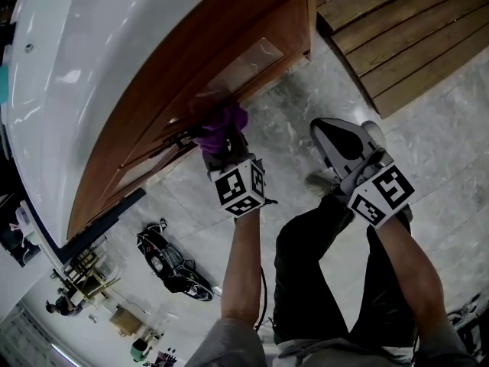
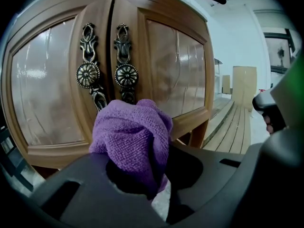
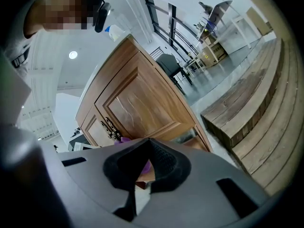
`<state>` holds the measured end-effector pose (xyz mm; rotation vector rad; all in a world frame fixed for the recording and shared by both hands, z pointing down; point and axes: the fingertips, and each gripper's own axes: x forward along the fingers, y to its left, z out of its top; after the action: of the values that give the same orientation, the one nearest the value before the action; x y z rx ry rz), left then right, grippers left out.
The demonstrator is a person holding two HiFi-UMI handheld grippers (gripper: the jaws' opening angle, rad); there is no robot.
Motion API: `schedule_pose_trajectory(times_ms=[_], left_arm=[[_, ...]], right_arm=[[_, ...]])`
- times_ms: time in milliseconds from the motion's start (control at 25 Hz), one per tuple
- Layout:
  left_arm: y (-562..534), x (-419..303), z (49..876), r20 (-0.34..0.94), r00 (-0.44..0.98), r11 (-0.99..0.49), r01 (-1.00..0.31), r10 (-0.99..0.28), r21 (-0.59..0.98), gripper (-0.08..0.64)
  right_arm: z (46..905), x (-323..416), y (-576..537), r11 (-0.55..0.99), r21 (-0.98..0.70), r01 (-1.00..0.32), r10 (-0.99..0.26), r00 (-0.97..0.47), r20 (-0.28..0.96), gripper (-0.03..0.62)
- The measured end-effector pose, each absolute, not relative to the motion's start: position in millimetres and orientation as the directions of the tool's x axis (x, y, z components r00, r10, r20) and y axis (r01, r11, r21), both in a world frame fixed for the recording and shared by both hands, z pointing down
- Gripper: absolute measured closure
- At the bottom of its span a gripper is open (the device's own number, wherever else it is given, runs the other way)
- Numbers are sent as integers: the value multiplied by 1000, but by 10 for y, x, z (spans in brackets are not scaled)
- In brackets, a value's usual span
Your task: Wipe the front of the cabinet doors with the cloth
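Observation:
A wooden cabinet has two panelled doors (image 2: 175,65) with ornate metal handles (image 2: 126,75) at the middle seam. In the head view the doors (image 1: 191,90) sit under a white top. My left gripper (image 2: 149,175) is shut on a bunched purple cloth (image 2: 133,134). The cloth (image 1: 223,122) is at the door fronts just below the handles; I cannot tell if it touches them. My right gripper (image 1: 336,140) hangs to the right, away from the cabinet, above the floor. Its jaws (image 3: 145,170) are shut with nothing in them. The doors (image 3: 137,103) lie beyond them.
A stepped wooden platform (image 1: 397,37) lies right of the cabinet, and it appears again as planks (image 3: 256,103) in the right gripper view. A black object (image 1: 172,262) lies on the marble floor at lower left. The person's legs (image 1: 321,274) stand below the grippers.

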<state>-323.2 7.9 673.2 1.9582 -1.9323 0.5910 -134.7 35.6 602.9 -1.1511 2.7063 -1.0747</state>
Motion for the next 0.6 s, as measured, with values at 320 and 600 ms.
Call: schedule_pose_trajectory(times_ms=[320,600], left_arm=[[47,-3139,6723,521,17,-33,-999,-854,-21,488],[-55,-2899,6694,517,53,-63,-998,-855,-2,488]], right_arm=[[6021,-1352,316,496,-601,-627,-640,-731,236,583],[6008,-1235,275,481,-604,-635,-656,-718,233,583]])
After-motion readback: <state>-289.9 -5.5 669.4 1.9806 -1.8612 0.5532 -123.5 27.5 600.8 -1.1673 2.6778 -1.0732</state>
